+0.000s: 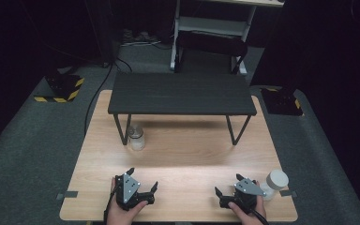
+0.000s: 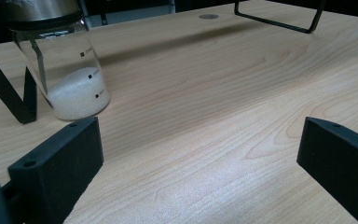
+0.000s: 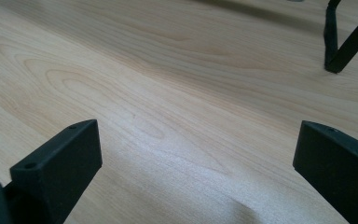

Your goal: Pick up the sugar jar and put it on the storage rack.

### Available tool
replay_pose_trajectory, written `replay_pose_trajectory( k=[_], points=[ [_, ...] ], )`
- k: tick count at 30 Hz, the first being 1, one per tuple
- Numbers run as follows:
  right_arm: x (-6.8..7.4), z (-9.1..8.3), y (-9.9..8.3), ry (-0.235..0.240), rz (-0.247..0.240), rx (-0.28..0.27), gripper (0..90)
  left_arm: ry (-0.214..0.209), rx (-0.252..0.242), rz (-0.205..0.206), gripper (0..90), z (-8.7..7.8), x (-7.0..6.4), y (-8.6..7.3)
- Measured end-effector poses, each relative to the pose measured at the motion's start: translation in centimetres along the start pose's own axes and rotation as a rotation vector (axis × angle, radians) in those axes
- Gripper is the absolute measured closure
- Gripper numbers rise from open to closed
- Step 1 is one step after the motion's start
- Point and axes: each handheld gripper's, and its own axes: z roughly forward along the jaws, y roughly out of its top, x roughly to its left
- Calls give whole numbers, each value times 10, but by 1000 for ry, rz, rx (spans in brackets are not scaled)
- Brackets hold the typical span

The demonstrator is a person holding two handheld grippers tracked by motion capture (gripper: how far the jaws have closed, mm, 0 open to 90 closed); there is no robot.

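Resting both grippers low at the near edge of the table (image 1: 98, 197), we keep the left gripper (image 1: 143, 180) and right gripper (image 1: 227, 185) with jaws wide apart. The jar (image 1: 136, 137) stands ahead by the shelf (image 1: 183, 93) leg; we should approach it level, centred between the jaws.

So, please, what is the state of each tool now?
Left tool: open, holding nothing, resting on the light wooden table.
Right tool: open, holding nothing.
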Motion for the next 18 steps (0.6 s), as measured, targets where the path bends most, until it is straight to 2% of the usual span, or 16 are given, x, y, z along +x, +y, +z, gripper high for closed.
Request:
replay_pose_trajectory(
  k=[7, 10, 15, 18],
  points=[
    [-1, 0, -1, 4, 4, -5, 5, -9, 7, 14, 6, 0, 0, 1],
    [-1, 0, 0, 0, 9, 0, 5, -3, 7, -2, 6, -1, -1, 1],
    [-4, 1, 0, 5, 25, 2, 5, -4, 23, -6, 6, -3, -1, 2],
    [-2, 1, 2, 7, 4, 9, 6, -4, 40, 6, 7, -3, -1, 5]
  ],
)
